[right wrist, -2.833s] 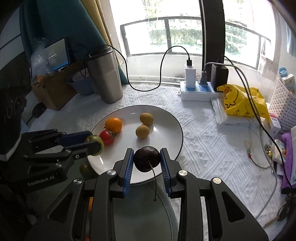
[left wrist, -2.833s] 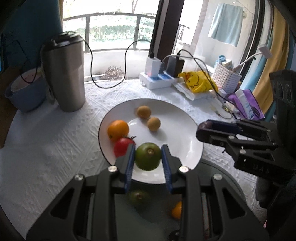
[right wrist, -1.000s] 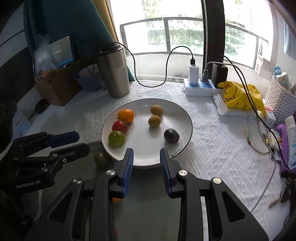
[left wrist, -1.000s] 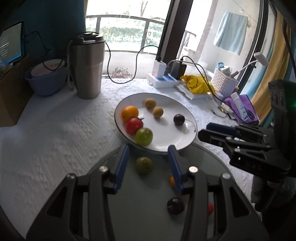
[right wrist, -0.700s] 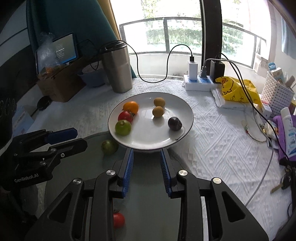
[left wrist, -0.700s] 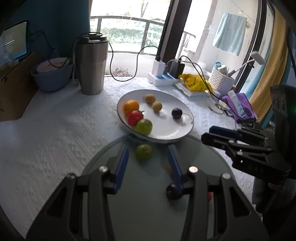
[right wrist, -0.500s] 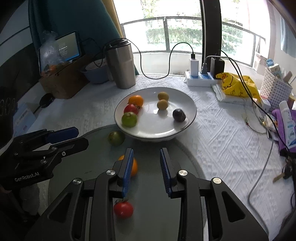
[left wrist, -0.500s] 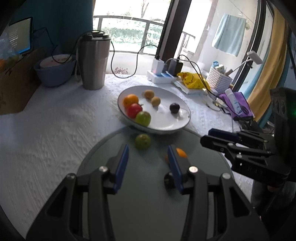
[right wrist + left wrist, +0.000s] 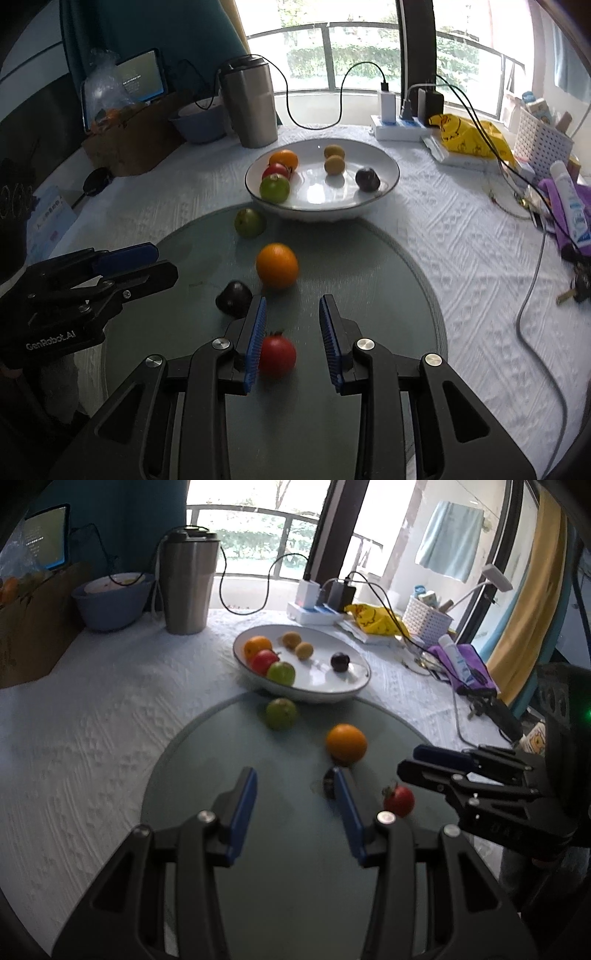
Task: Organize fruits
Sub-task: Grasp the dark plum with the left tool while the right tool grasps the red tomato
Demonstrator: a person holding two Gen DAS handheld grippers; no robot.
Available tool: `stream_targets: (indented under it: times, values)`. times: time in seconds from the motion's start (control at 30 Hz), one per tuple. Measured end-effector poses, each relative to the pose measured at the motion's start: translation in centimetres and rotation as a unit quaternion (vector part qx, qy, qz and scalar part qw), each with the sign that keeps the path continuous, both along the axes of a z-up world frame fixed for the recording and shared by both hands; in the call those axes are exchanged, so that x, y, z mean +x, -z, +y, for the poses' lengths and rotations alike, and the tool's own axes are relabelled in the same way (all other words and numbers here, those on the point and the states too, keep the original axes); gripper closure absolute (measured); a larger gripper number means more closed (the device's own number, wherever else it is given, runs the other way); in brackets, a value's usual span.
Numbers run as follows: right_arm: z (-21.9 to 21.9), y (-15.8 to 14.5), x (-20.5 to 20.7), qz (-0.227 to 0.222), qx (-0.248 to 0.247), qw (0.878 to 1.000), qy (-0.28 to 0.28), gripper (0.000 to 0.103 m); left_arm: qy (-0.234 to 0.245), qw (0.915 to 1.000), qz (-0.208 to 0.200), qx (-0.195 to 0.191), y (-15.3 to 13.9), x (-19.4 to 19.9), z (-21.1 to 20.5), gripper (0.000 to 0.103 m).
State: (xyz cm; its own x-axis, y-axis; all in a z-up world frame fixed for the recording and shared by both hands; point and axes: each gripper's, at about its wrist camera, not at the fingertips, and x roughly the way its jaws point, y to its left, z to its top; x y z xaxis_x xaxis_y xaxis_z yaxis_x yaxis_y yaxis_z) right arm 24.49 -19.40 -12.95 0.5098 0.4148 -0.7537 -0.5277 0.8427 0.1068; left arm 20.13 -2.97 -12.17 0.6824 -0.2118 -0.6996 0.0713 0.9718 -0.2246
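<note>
- The right gripper hung with its blue pads spread and empty, the red tomato on the glass turntable below, beside its left pad.
- The left gripper was spread too, the dark plum at its right pad.
- Best centre each fruit between the pads, then carry it to the white bowl.

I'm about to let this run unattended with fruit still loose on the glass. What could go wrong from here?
The red tomato lies against one pad of the open right gripper; a nudge could roll it across the smooth glass top. The dark plum sits just outside those fingers and could get bumped. The plate already holds six fruits bunched to one side.
</note>
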Motion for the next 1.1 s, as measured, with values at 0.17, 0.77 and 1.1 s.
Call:
stream_targets:
  times: [0.17, 0.77, 1.1]
  values:
    - [0.1, 0.5, -1.0, 0.005, 0.003, 1.000, -0.006, 0.071, 0.002, 1.0000, 0.004, 0.001, 0.6, -0.7, -0.3, 0.057]
    - [0.3, 2.4, -1.5, 0.020, -0.017, 0.999, -0.039, 0.073, 0.027, 0.9991, 0.031, 0.007, 2.1, 0.9, -2.1, 0.057]
    - [-2.4, 2.0, 0.2, 0.019, -0.004, 1.000, -0.017, 0.073, 0.042, 0.9979, 0.050, -0.001, 3.0, 3.3, -3.7, 0.057]
